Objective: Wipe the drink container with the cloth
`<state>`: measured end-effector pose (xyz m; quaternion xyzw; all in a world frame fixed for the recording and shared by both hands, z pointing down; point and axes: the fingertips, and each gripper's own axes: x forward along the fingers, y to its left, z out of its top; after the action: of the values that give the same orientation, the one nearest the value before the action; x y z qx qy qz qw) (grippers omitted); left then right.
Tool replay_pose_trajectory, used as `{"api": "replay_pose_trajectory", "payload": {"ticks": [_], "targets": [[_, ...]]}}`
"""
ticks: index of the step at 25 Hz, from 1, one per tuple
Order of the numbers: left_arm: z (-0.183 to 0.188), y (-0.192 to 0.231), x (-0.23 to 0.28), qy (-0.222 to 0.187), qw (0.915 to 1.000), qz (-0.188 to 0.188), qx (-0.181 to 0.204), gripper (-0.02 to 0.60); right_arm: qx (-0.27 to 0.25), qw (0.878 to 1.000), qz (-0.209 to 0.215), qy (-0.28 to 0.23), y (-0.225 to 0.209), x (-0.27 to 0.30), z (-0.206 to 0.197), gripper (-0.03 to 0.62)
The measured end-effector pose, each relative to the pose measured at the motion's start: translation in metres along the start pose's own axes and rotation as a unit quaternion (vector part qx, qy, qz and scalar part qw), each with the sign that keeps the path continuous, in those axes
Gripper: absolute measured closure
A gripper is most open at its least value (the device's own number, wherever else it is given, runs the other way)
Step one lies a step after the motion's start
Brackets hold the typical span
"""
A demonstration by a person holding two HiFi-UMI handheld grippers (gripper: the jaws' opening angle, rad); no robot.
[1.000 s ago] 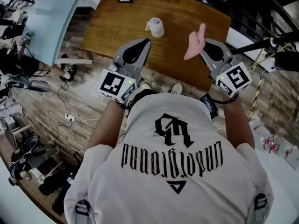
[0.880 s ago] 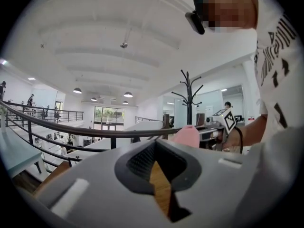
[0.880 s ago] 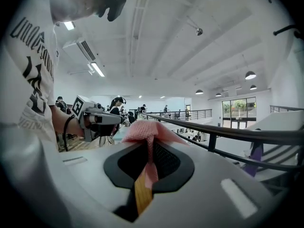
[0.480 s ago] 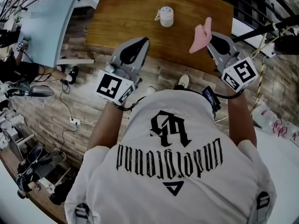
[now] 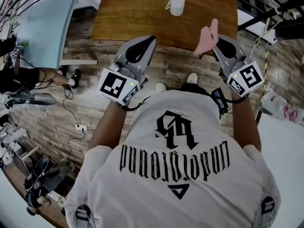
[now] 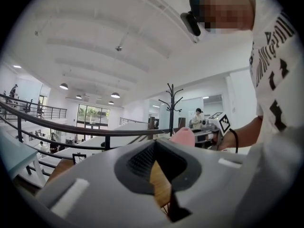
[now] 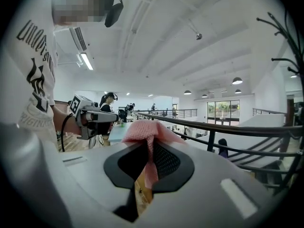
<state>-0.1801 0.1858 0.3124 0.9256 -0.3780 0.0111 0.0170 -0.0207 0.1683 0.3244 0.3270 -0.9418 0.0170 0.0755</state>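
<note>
Wiping hasn't been started yet, so this looks like the approach step. The pink cloth (image 5: 207, 36) is pinched in the right gripper (image 5: 214, 36), jaws clamped on it with a fold poking up past the tips. The left gripper (image 5: 148, 41) is squeezed fully closed with nothing in it. The drink container (image 5: 176, 4) is stood upright on the wooden table (image 5: 133, 18), well apart from both grippers (nothing is touching it). Next, the cloth probably needs to be carried forward to the container's side. What's inside it can't be made out.
</note>
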Motion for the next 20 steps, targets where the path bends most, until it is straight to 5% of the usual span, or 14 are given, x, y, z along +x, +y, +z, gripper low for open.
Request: {"api": "replay_pose_trajectory", "payload": {"ticks": [9, 20], "targets": [[0.017, -0.031, -0.023, -0.021, 0.9991, 0.031, 0.017, 0.532, -0.017, 1.000, 0.018, -0.004, 0.037, -0.045, -0.002, 0.572], [-0.004, -0.140, -0.017, 0.002, 0.9990, 0.045, 0.006, 0.532, 0.014, 1.000, 0.027, 0.006, 0.032, -0.160, -0.042, 0.572]]}}
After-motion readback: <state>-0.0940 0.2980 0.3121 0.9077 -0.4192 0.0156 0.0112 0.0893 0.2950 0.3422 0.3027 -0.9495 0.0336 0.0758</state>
